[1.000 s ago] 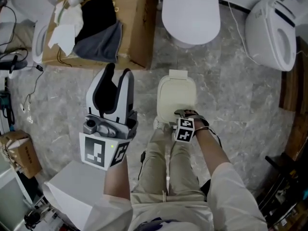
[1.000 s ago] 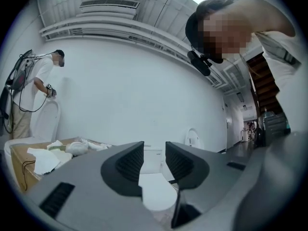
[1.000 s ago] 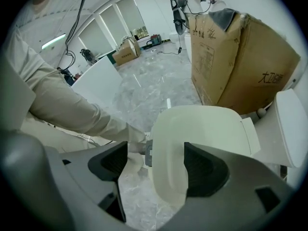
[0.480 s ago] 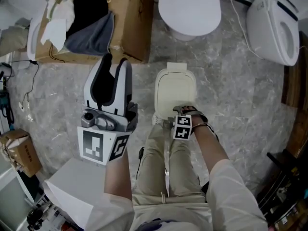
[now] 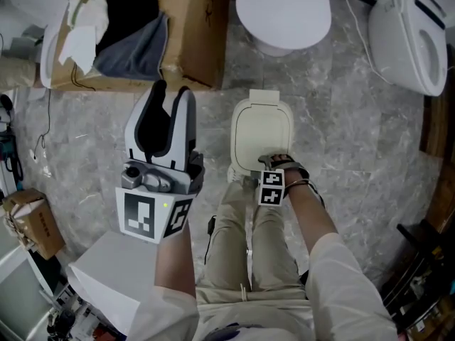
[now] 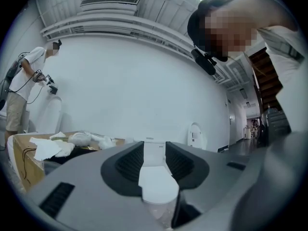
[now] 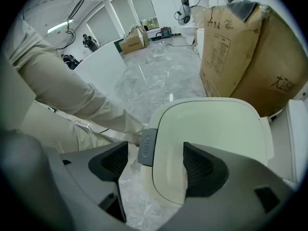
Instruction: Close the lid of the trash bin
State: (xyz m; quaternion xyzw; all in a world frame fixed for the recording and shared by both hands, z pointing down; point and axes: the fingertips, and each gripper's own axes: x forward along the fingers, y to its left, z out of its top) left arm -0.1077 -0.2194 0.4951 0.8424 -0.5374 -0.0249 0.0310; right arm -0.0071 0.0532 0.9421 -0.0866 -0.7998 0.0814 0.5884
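A cream trash bin [image 5: 261, 130] stands on the grey marble floor just ahead of the person's feet, its lid [image 7: 216, 138] lying flat on top. A grey push button [image 7: 147, 147] sits at the lid's front edge. My right gripper [image 5: 272, 163] points steeply down over that front edge. Its jaws are open; in the right gripper view [image 7: 156, 165] the button and the lid's rim lie between them, unclamped. My left gripper [image 5: 173, 91] is held level to the left of the bin, open and empty [image 6: 154, 160].
A cardboard box [image 5: 192, 27] with cloths stands behind the bin on the left. White toilets [image 5: 283, 9] [image 5: 416, 38] stand behind and to the right. A white box [image 5: 106, 275] and a small carton [image 5: 32, 222] sit at the lower left. Another person [image 6: 24, 90] stands far off.
Both grippers have sunk a little. The right one stays over the lid's front edge with its jaws equally wide, and the lid looks unchanged.
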